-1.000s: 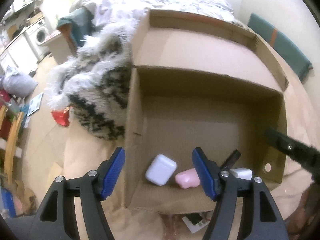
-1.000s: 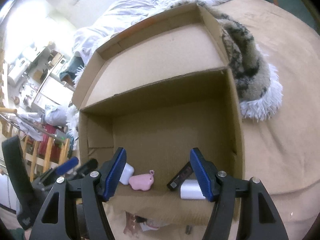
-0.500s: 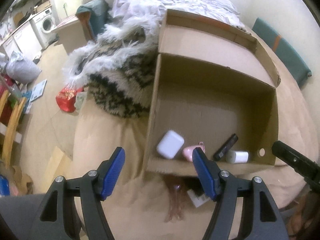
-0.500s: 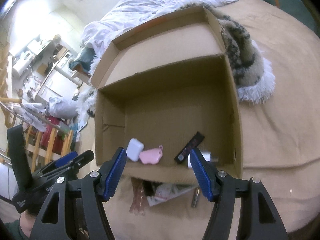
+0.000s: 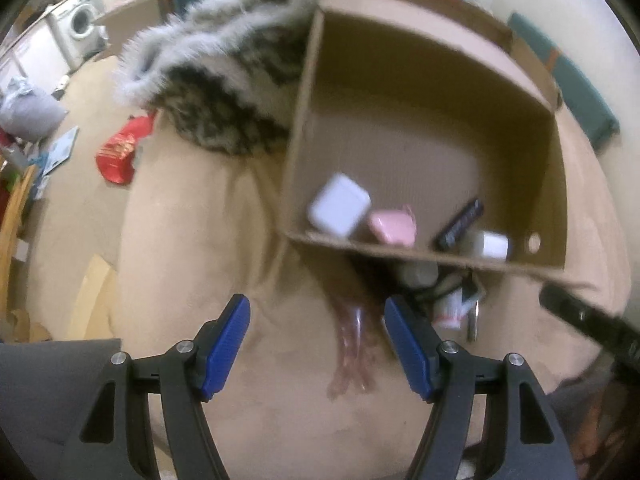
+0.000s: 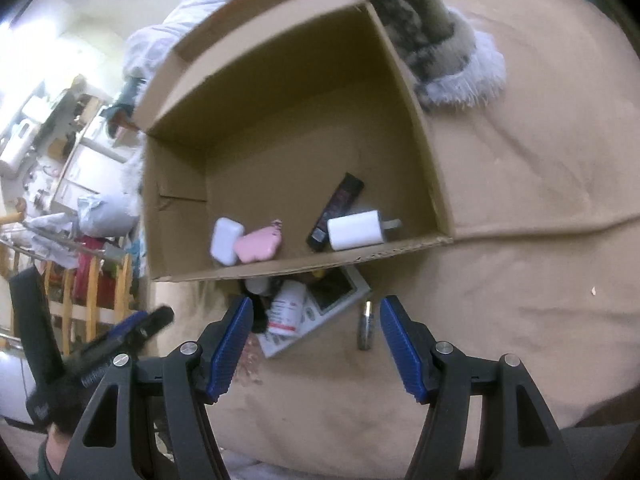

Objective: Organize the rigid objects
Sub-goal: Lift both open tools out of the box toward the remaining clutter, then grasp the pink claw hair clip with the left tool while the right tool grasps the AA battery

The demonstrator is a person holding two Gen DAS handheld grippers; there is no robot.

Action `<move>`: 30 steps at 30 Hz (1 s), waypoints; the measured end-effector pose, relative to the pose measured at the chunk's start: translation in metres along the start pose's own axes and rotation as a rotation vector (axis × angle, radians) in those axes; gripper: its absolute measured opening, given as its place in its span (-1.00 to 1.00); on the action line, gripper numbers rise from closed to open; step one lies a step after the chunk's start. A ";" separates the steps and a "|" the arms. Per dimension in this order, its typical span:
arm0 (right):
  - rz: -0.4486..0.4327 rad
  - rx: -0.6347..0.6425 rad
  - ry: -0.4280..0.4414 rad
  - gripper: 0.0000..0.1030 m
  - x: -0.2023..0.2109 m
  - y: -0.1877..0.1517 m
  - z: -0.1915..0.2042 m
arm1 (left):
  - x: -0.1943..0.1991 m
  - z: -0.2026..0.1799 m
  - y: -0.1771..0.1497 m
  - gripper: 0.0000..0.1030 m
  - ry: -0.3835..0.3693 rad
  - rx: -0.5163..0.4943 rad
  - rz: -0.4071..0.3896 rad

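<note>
Blurred cardboard box [image 5: 556,184], perhaps four items

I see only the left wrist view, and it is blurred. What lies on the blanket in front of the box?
Observer: A white bottle with a red label lies there, partly on a flat white-framed item.
Operator: Is there something metal to the right of them?
Observer: Yes, a small silver cylinder, apart from them, between the right gripper fingers in the picture.
Operator: The white block in the box, what is it?
Observer: A charger with its metal prongs pointing right, touching the black stick.
</note>
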State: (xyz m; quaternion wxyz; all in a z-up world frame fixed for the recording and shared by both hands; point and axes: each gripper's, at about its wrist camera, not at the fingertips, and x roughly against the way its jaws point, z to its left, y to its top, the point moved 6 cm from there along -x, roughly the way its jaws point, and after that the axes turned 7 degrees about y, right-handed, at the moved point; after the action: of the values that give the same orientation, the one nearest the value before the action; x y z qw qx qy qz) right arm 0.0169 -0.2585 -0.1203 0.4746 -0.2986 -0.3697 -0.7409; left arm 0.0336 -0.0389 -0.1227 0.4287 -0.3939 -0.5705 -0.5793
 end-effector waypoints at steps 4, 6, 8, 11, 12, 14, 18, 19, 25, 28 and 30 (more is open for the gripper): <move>0.017 -0.012 -0.005 0.35 -0.010 0.002 -0.002 | -0.018 -0.007 -0.006 0.30 0.046 -0.032 0.026; 0.021 -0.016 -0.006 0.35 -0.014 0.003 -0.002 | -0.031 -0.014 -0.011 0.30 0.024 -0.038 0.076; 0.023 -0.014 -0.005 0.35 -0.016 0.003 0.000 | -0.046 -0.018 -0.017 0.30 0.040 -0.046 0.117; 0.026 -0.010 -0.007 0.35 -0.016 0.002 0.000 | -0.066 -0.024 -0.020 0.30 0.068 -0.063 0.158; 0.028 -0.012 -0.010 0.35 -0.017 0.002 -0.001 | -0.073 -0.025 -0.022 0.29 0.073 -0.065 0.175; 0.040 -0.019 -0.037 0.35 -0.019 0.002 -0.006 | -0.087 -0.027 -0.026 0.28 0.040 -0.053 0.216; 0.139 -0.041 -0.180 0.35 -0.038 -0.009 -0.031 | -0.093 -0.038 -0.028 0.22 0.045 -0.090 0.221; 0.171 -0.039 -0.191 0.35 -0.045 -0.012 -0.033 | -0.095 -0.040 -0.029 0.21 0.057 -0.107 0.222; 0.286 0.052 -0.274 0.17 -0.081 -0.022 -0.031 | -0.095 -0.050 -0.029 -0.20 0.089 -0.141 0.195; 0.302 0.096 -0.299 0.17 -0.095 -0.022 -0.023 | -0.093 -0.049 -0.027 -0.45 0.104 -0.138 0.184; 0.313 0.120 -0.337 0.18 -0.102 -0.024 -0.023 | -0.093 -0.050 -0.027 -0.45 0.101 -0.142 0.185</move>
State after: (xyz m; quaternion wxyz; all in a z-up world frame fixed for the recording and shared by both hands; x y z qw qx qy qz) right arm 0.0300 -0.2217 -0.2199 0.5320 -0.4430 -0.4363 -0.5747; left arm 0.0394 -0.0847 -0.2209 0.4794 -0.4447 -0.4669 -0.5953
